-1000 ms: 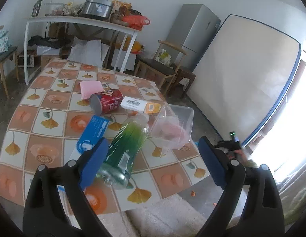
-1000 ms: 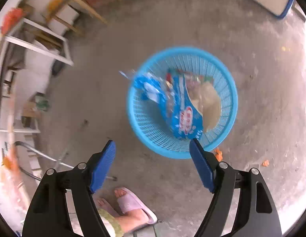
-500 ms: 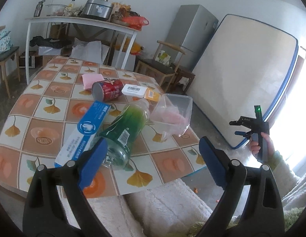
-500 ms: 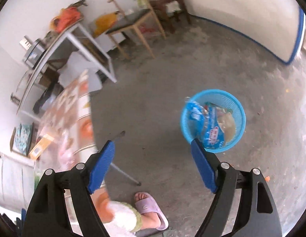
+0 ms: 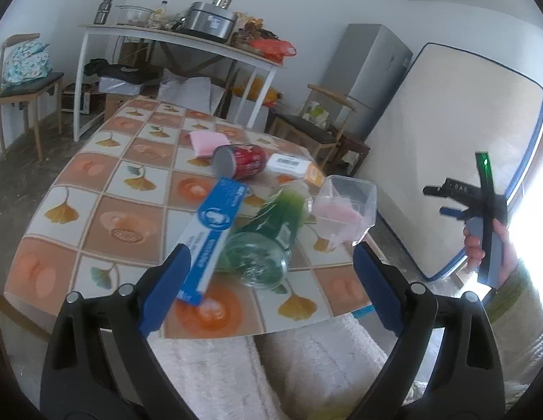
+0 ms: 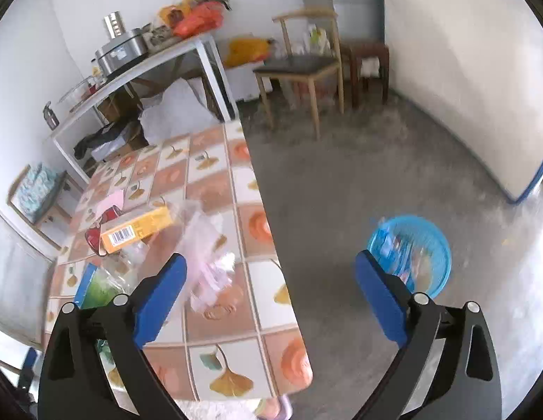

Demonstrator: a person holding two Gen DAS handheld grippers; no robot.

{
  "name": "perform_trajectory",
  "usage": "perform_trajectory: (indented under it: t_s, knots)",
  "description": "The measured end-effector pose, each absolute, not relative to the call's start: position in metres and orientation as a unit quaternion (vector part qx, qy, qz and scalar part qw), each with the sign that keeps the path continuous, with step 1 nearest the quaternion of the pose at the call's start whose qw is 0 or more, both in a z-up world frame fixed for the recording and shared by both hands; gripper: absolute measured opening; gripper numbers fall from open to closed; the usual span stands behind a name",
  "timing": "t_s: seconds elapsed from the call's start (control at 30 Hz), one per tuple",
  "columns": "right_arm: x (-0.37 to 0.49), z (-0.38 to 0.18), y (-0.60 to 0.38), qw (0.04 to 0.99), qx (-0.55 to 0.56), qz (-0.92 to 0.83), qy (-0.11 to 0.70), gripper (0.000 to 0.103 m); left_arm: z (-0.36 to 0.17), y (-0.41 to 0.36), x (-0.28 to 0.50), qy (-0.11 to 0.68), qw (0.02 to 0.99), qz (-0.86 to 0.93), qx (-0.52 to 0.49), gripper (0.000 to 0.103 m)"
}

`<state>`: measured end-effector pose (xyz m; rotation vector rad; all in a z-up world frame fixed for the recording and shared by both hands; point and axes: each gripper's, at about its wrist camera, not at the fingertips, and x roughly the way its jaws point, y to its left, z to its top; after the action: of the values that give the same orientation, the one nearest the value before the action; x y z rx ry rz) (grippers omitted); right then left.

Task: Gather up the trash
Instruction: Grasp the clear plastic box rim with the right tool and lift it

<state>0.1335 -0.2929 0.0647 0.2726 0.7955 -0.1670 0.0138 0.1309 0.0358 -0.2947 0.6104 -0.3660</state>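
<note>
1. L gripper (image 5: 268,266) hangs low over the near edge of the worktop (image 5: 107,189), jaws wide apart, nothing pressed between them.
2. Green bottle (image 5: 268,238) lies on its side right in the gap between L jaws, base toward the camera, neck pointing away; pads don't touch it.
3. Blue-white carton (image 5: 212,231) lies diagonal just beside the bottle; its near end sits up against L gripper's left pad in view, contact can't be told.
4. Clear plastic tub (image 5: 345,210) w/ pink stuff inside, tilted, just past the right pad, touching the bottle's far side.
5. Further back: red can (image 5: 241,165) on its side, white-orange box (image 5: 294,168) next to it, pink pad (image 5: 208,141) behind.
6. R gripper (image 6: 269,288) up high, aimed down at worktop corner & floor (image 6: 341,210); jaws opening, near full width, nothing between them.
7. From R view: pink wrapper (image 6: 208,245) blurred, just beside the left pad; orange barcode box (image 6: 138,229) beyond it.
8. Blue basket (image 6: 411,255) on the floor, well apart from the worktop, just behind R gripper's right pad in view; wrappers already in it.
9. Person's hand (image 5: 488,245) visible at right in L view, holding the R gripper's handle.
</note>
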Motion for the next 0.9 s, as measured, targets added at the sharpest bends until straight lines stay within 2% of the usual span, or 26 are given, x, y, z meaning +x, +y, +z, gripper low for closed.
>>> perform_trajectory:
  t_s: [0.47, 0.6, 0.9]
  knots:
    - [0.12, 0.098, -0.184, 0.937, -0.151, -0.105, 0.298, 0.096, 0.032, 0.145, 0.012, 0.301, 0.924, -0.173, -0.162, 0.09]
    - [0.111, 0.108, -0.18, 0.945, -0.154, -0.082, 0.276, 0.096, 0.031, 0.145, 0.013, 0.305, 0.922, -0.174, -0.161, 0.09]
    - [0.105, 0.12, -0.192, 0.961, -0.083, -0.035, 0.261, 0.096, 0.03, 0.142, 0.016, 0.306, 0.921, -0.176, -0.165, 0.09]
